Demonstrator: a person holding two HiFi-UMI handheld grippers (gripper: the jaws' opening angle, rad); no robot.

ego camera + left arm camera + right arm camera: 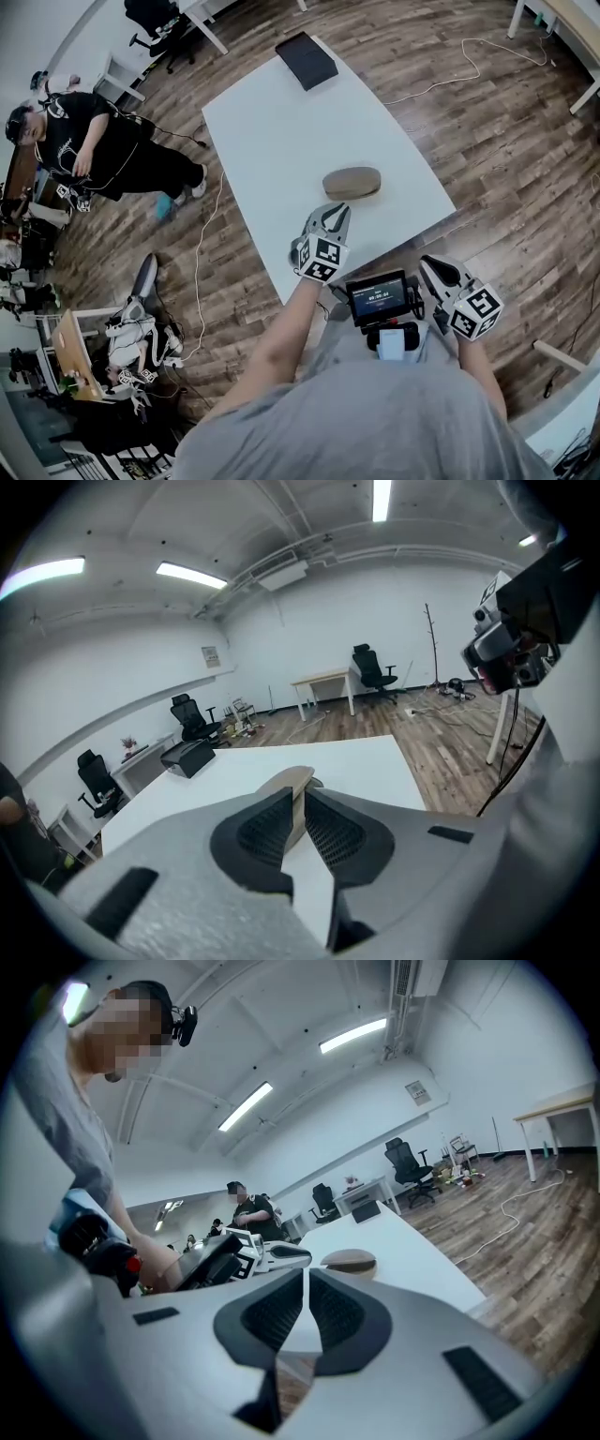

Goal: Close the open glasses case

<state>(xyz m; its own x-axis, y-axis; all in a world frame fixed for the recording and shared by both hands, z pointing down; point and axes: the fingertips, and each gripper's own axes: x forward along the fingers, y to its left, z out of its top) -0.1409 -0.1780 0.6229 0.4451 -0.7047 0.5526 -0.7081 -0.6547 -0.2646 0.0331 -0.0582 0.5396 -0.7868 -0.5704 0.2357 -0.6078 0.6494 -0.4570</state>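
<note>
A brown oval glasses case [352, 182] lies on the white table [281, 141], near its front edge, and its lid looks down. My left gripper [339, 212] hovers just in front of the case, shut and holding nothing. In the left gripper view the case [288, 782] shows right behind the shut left gripper [298, 795]. My right gripper [427, 266] hangs off the table's front right corner, near my body, also shut and empty. The right gripper view shows the case [349, 1261] beyond the right gripper [306, 1275], with the left gripper [274, 1255] to its left.
A black box [307, 59] sits at the table's far end. A person in black [94, 141] stands left of the table. Cables [202, 253] trail over the wooden floor. A small screen [378, 298] is mounted on my chest. Office chairs [372, 667] and desks stand further off.
</note>
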